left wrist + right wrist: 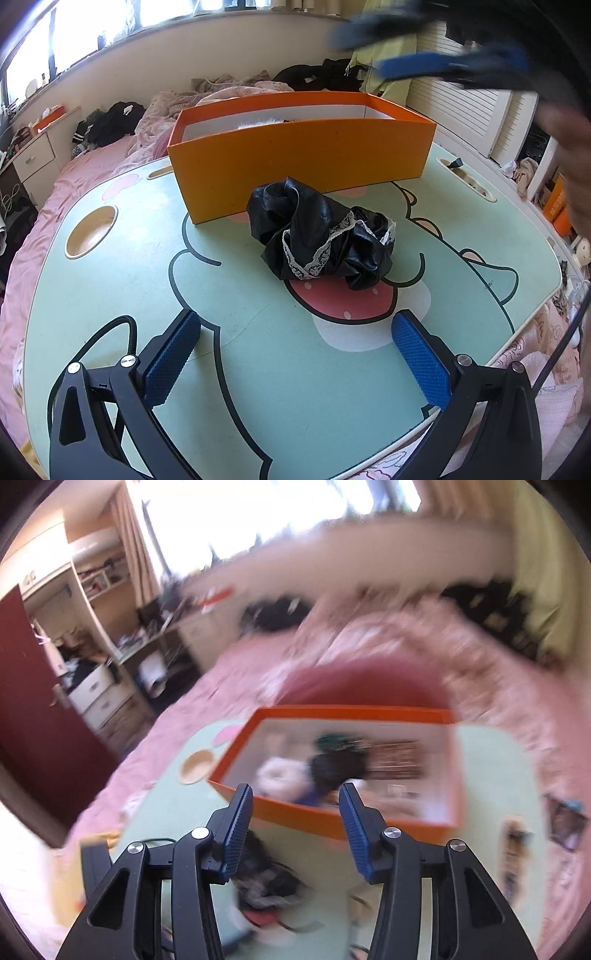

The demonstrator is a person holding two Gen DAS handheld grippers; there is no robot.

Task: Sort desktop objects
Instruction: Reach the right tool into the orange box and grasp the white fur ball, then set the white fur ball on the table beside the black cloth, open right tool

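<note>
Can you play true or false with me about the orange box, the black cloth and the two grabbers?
1. The black cloth with lace trim lies on the green table, outside the orange box. True.
2. The left gripper is squeezing the cloth. False: its jaws are wide open with nothing between them.
3. The orange box is empty. False: the right wrist view shows blurry things inside.
4. The right gripper holds nothing. True.
5. The box has a lid on. False: its top is open.

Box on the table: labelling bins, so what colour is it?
Orange box, white inside; clearest in left wrist view.
</note>
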